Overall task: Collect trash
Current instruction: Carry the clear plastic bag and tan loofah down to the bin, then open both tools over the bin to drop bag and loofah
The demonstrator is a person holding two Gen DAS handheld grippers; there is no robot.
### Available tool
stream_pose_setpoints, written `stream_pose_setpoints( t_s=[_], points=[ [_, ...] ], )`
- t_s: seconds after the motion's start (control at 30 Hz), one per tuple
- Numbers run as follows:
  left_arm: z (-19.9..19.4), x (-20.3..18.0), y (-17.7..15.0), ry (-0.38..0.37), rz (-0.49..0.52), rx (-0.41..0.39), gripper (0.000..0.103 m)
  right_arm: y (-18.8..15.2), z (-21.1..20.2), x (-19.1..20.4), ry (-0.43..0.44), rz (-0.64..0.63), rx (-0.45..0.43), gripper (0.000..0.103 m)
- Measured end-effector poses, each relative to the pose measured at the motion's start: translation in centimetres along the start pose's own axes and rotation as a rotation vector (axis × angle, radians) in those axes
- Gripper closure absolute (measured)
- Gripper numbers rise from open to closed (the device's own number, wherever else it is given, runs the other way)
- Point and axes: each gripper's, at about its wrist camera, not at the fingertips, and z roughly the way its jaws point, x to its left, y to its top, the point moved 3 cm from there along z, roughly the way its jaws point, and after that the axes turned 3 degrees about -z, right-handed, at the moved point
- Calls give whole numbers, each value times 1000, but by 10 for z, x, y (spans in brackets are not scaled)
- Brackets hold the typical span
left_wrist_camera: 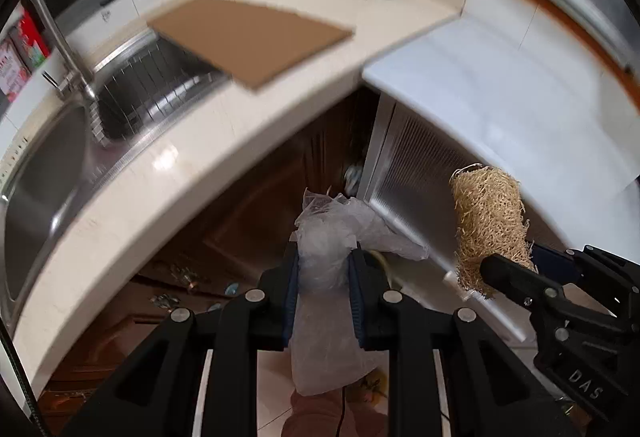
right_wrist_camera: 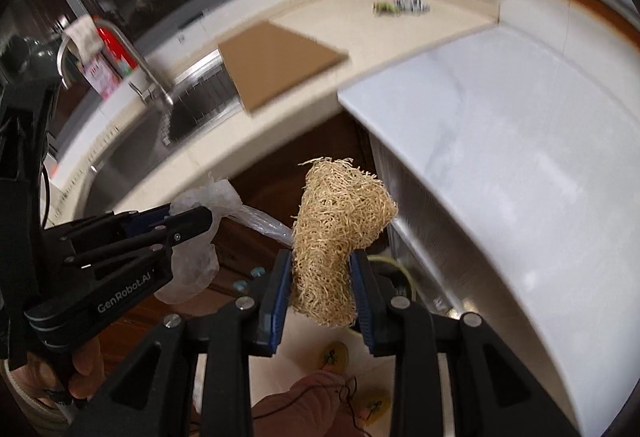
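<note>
Both grippers loaded, off the counter

The left gripper (left_wrist_camera: 324, 269) is clamped on a crumpled plastic bag (left_wrist_camera: 332, 233); the right gripper (right_wrist_camera: 320, 277) pinches a loofah (right_wrist_camera: 336, 221), which sticks out past its tips. Both pieces hang side by side below the counter (left_wrist_camera: 200, 157) edge, over cabinet doors and floor. Pickup looks done; dropping remains, and no bin is visible. Beyond the jaws, cardboard (left_wrist_camera: 248, 37) lies on the counter, overhanging the sink (left_wrist_camera: 44, 173).
</note>
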Motion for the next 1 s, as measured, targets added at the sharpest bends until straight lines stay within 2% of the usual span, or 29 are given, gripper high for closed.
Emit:
stream_pose_setpoints(
  t_s=[0.1, 0.3, 0.43, 0.63, 0.73, 0.8, 0.87, 1.0],
  points=[
    [39, 2, -14, 12, 8, 36, 83, -19, 42, -5, -15, 5, 48, 72],
    [145, 8, -46, 3, 0, 123, 82, -63, 139, -30, -26, 40, 138, 70],
    [222, 3, -65, -19, 2, 169, 82, -84, 201, -53, -38, 72, 167, 69],
    [308, -5, -86, -39, 26, 185, 77, -111, 287, -82, -91, 84, 186, 63],
    [339, -4, -94, -63, 3, 203, 65, -124, 318, -93, -104, 70, 202, 59],
    [351, -3, -96, -71, -3, 223, 43, -132, 333, -98, -117, 63, 219, 57],
    [363, 2, -102, -62, -3, 226, 39, -138, 345, -101, -132, 61, 228, 54],
    [374, 9, -109, -49, 15, 246, 38, -147, 353, -106, -145, 73, 227, 46]
  ],
)
